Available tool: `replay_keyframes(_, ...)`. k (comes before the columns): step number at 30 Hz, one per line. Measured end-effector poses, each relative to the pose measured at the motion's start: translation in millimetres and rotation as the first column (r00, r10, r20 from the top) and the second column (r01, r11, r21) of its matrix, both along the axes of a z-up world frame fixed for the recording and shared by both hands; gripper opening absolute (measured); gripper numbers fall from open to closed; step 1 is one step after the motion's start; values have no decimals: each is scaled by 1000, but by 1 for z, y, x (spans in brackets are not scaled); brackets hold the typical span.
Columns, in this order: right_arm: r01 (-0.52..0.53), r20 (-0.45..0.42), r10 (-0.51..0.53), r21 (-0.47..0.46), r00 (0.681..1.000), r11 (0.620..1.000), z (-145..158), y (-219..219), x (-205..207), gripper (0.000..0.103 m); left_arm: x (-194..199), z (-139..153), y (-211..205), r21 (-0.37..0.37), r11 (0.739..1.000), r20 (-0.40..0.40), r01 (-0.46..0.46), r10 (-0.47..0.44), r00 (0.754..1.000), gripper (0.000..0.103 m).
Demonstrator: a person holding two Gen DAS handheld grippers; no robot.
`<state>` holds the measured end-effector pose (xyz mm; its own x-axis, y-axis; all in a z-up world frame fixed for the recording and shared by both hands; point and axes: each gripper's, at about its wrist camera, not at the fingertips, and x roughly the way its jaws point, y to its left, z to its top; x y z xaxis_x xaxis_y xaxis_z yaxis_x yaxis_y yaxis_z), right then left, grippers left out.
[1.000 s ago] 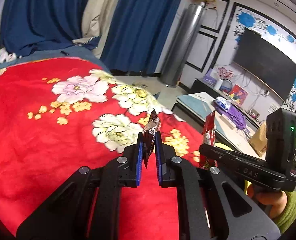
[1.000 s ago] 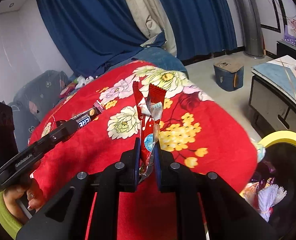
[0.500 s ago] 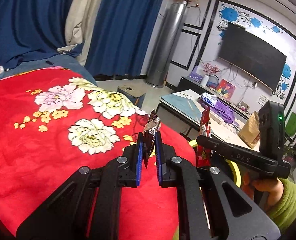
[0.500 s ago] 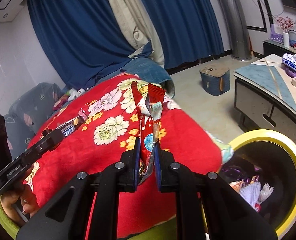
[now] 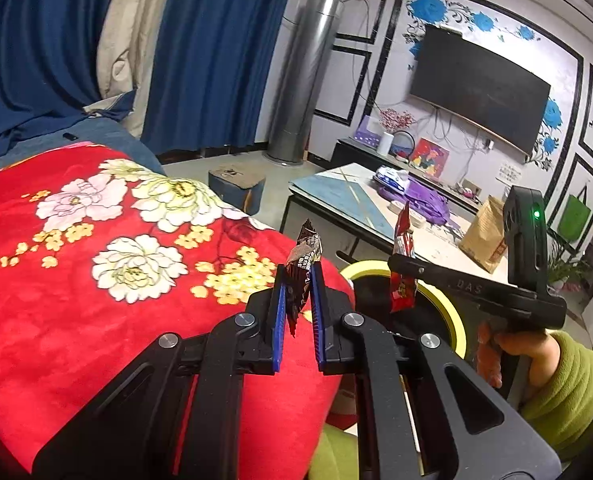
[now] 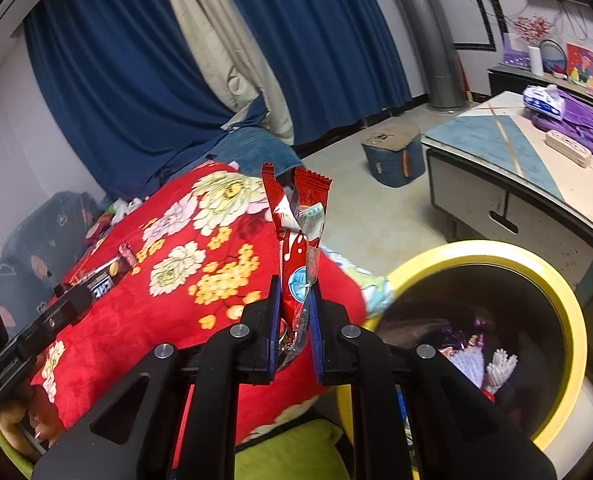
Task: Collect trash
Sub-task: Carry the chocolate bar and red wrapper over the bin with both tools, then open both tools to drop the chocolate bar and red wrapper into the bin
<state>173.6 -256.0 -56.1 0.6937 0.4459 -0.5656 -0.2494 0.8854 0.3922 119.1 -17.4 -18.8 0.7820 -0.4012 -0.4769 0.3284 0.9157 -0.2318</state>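
Yellow-rimmed bin [image 6: 568, 312] sits low right, beside the red blanket [image 5: 56, 300]. Right gripper [image 6: 294, 312] pinches a red wrapper [image 6: 296, 224] by its lower end; left gripper [image 5: 298, 300] pinches a brown wrapper [image 5: 302, 264]. Both look light, floppy, slick (likely to cling, so pinch near an end).

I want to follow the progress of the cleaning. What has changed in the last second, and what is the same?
Both views have swung away from the red blanket toward the yellow-rimmed bin, which now shows far more of its opening in the right wrist view. Nothing was picked up or released: the left gripper still pinches the brown wrapper, the right gripper the red wrapper.
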Motion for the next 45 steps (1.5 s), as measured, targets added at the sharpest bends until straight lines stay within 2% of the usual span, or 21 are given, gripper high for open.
replay_keyframes(18, 150, -33, -149, 14, 988, 989, -22, -66, -9, 13, 6, -7, -67, 52, 989, -21, 138, -137, 990, 7)
replay_keyframes(33, 261, -95, -256, 50, 962, 964, -52, -129, -22, 15, 27, -28, -144, 148, 954, -91, 261, -250, 964, 7)
replay_keyframes(45, 292, -174, -276, 73, 945, 954, -82, -149, -36, 16, 54, -56, -176, 168, 934, -177, 316, -287, 941, 7)
